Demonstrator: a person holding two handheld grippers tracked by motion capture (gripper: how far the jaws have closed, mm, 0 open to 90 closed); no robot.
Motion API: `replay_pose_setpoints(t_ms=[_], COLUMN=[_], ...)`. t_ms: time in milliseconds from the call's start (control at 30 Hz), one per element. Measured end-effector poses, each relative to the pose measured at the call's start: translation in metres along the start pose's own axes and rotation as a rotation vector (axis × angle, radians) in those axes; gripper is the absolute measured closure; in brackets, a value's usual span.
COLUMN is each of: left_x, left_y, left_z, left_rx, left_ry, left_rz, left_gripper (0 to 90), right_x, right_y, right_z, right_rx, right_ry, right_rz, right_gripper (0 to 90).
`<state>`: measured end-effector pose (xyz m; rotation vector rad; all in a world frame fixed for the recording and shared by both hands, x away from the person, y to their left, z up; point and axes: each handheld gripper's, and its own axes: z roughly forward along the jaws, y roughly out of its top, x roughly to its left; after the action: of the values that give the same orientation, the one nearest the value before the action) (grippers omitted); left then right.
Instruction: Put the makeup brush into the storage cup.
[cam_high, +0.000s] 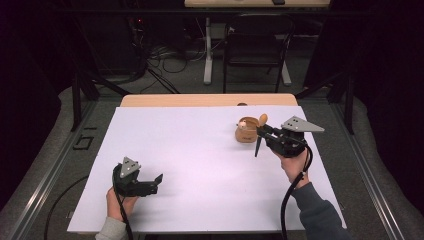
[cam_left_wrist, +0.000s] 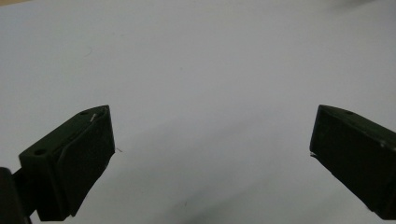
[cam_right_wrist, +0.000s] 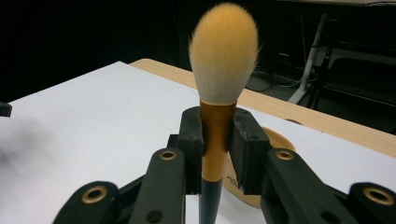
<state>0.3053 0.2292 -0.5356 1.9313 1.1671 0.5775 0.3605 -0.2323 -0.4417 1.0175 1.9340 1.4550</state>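
At the table's far right | right gripper jaws clamp upright brush, bristles up | wooden holder just beside, left | left gripper jaws wide, empty

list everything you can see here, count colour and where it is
makeup brush: one, pale orange-white bristles, copper ferrule, dark handle, upright between the right tool's jaws, bristles up
wooden holder: one, light brown, round, on the white sheet just left of the right tool, something small and pale in it
white sheet: one, covers most of the table top
table: one, light wood, its far edge bare beyond the sheet
chair: one, black frame, on the floor behind the table
cables: several, dark, on the floor at the back
left tool: one, black, jaws open, low over the sheet at near left
right tool: one, black, shut on the brush, at right
hands: two, at the near edge, each holding a tool
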Motion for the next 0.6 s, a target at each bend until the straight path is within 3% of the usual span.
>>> replay_pose_setpoints(t_ms=[600], left_x=[0.0], left_y=[0.002], left_z=[0.004], left_rx=[0.003], left_ry=[-0.014], left_rz=[0.003], left_gripper=[0.1], right_x=[-0.004], right_y=[0.011], right_z=[0.005], right_rx=[-0.027], right_ry=[-0.035], right_rz=[-0.024], right_gripper=[76.2])
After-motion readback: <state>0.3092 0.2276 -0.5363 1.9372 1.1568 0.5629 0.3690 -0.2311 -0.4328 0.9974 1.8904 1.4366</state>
